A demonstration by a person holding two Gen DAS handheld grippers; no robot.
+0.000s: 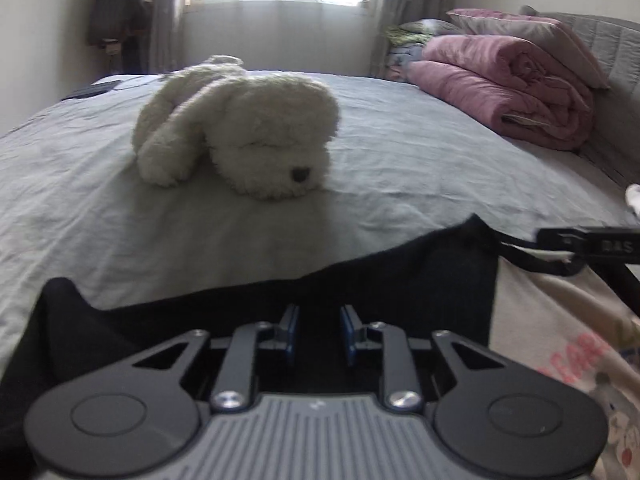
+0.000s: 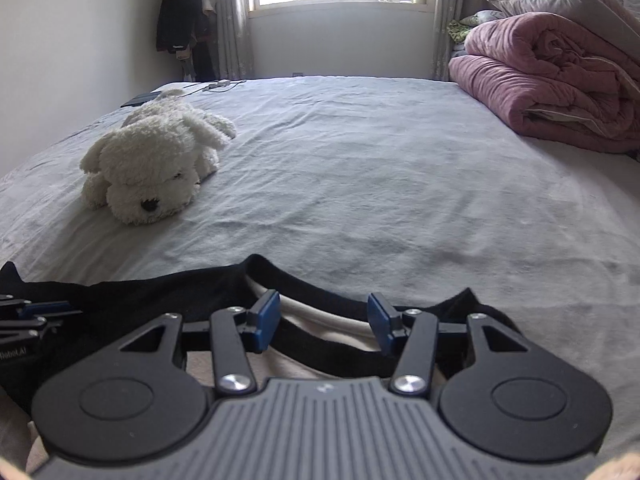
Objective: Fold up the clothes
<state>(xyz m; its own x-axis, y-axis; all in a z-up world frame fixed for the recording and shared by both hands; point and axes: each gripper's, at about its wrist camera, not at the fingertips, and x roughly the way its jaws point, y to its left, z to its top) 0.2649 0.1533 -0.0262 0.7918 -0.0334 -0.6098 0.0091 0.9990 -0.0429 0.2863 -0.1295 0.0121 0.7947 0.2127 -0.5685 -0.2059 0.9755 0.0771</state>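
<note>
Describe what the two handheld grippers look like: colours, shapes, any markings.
Both match. The left gripper and right gripper each have a grey ribbed body, two round black discs, black linkage arms with silver screws, and blue pads on the fingers. White lettering marks each gripper's side, seen from the other's camera. No sleeves or cables visible.

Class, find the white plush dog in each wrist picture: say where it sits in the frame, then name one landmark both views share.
Left wrist view: the plush dog lies upper centre-left on the bed sheet.
Right wrist view: the plush dog lies at the left, mid-height.
Shared landmark: the folded pink quilt at the upper right.
</note>
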